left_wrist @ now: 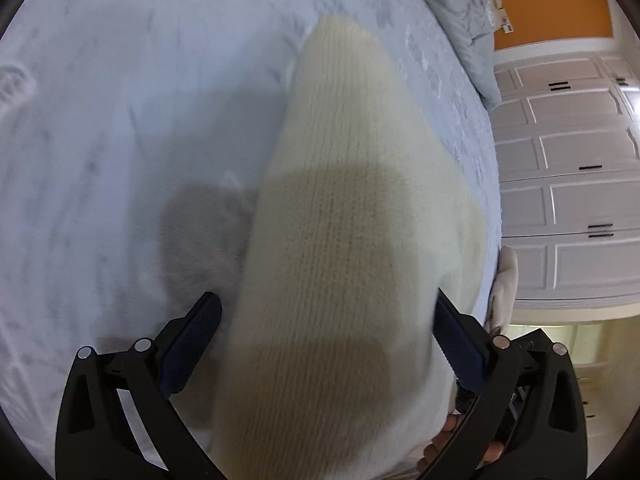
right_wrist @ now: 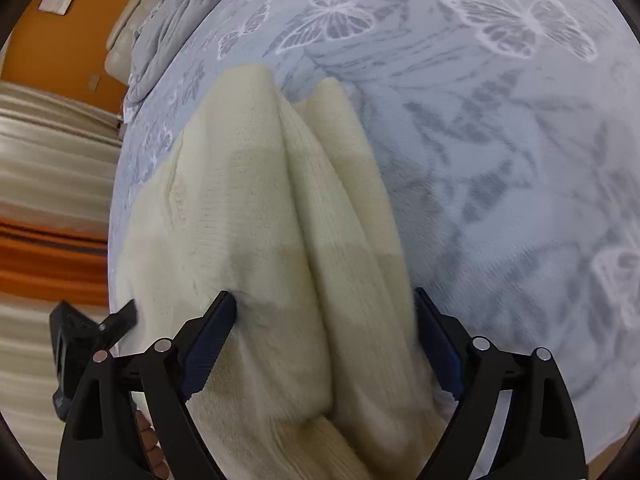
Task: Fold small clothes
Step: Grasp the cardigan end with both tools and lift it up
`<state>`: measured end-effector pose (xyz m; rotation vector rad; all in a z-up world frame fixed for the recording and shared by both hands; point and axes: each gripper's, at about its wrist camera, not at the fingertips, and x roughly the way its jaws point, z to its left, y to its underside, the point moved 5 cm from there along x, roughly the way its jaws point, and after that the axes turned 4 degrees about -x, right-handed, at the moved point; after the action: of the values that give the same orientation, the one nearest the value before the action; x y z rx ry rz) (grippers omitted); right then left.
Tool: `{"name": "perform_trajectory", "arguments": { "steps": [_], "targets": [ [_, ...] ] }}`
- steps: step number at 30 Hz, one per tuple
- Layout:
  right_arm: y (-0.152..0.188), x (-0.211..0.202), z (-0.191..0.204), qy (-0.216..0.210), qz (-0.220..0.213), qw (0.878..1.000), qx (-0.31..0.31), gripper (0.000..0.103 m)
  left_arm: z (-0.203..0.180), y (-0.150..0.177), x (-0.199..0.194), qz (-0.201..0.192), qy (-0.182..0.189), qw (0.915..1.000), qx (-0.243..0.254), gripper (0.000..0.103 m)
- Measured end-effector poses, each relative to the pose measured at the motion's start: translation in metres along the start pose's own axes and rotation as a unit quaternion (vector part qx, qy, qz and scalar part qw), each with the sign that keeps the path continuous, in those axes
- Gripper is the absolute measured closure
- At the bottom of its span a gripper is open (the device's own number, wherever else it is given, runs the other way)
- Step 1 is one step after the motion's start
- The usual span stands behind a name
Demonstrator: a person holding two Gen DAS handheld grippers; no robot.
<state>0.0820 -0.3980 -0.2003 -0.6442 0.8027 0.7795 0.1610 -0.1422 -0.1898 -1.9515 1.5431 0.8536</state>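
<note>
A cream knitted garment (left_wrist: 344, 216) lies on a light blue bedspread (left_wrist: 120, 140) with a butterfly pattern. In the left wrist view it runs as a long strip between the wide-apart fingers of my left gripper (left_wrist: 326, 316), which is open. In the right wrist view the same garment (right_wrist: 248, 208) shows a lengthwise fold with a raised ridge. It passes between the spread fingers of my right gripper (right_wrist: 326, 312), also open. The left gripper (right_wrist: 116, 320) shows at the garment's left edge in the right wrist view.
A grey crumpled duvet (right_wrist: 180, 12) lies at the head of the bed. White panelled wardrobe doors (left_wrist: 568, 160) and an orange wall (left_wrist: 552, 4) stand beyond the bed edge. A striped orange and beige surface (right_wrist: 48, 240) lies beside the bed.
</note>
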Motion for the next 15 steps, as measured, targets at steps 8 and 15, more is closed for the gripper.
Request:
{"name": "perform_trajectory", "arguments": {
  "steps": [8,15],
  "targets": [
    [0.013,-0.054,0.047,-0.028,-0.049,0.998,-0.029,0.071,-0.038,0.018,-0.047,-0.014,-0.013,0.9984,0.053,0.042],
    [0.112,-0.127,0.092,-0.050,-0.038,0.996,-0.065,0.071,-0.018,0.089,-0.149,0.004,0.002,0.9971,0.076,0.042]
  ]
}}
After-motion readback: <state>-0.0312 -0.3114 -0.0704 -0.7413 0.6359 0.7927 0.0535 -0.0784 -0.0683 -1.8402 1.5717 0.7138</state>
